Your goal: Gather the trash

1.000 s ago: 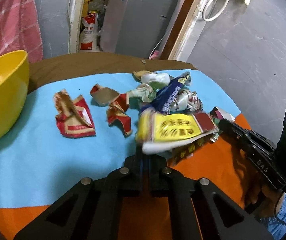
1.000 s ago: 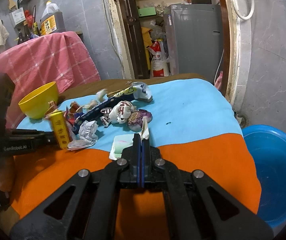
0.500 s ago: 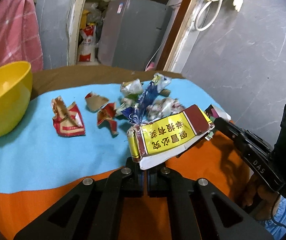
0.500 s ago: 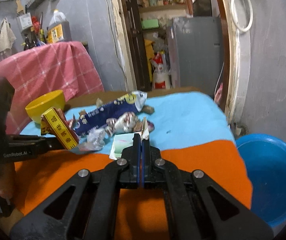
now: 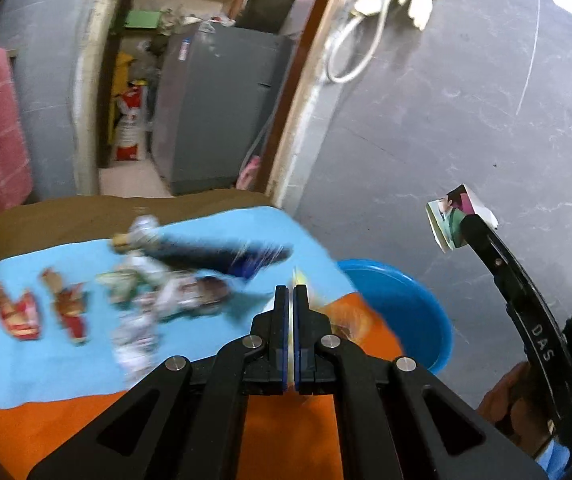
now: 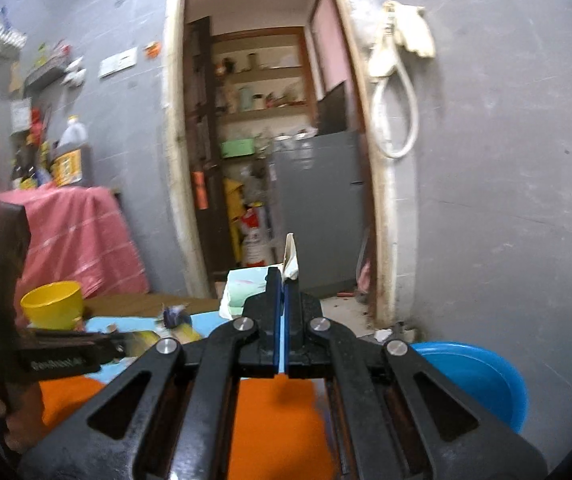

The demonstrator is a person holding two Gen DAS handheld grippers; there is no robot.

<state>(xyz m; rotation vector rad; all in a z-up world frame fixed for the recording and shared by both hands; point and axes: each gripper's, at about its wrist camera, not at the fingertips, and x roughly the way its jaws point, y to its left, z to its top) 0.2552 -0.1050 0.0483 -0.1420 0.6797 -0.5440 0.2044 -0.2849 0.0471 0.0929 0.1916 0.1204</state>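
Observation:
My left gripper (image 5: 290, 292) is shut on a yellow wrapper (image 5: 299, 280), seen edge-on between the fingers, above the orange cloth near the table's right edge. My right gripper (image 6: 281, 276) is shut on a pale green and white wrapper (image 6: 245, 288) and is raised high off the table; it also shows in the left wrist view (image 5: 452, 220). A blue basin (image 5: 398, 304) sits on the floor to the right of the table; it also shows in the right wrist view (image 6: 474, 376). Several crumpled wrappers (image 5: 165, 292) lie on the blue cloth.
A yellow bowl (image 6: 53, 304) stands at the table's far left. A pink cloth (image 6: 73, 232) hangs behind it. A doorway with a grey fridge (image 5: 221, 108) is beyond the table. A grey wall (image 5: 466, 100) rises on the right.
Both grippers have lifted and swung right toward the blue basin, each holding its wrapper. The yellow wrapper, earlier seen flat, now shows only its edge.

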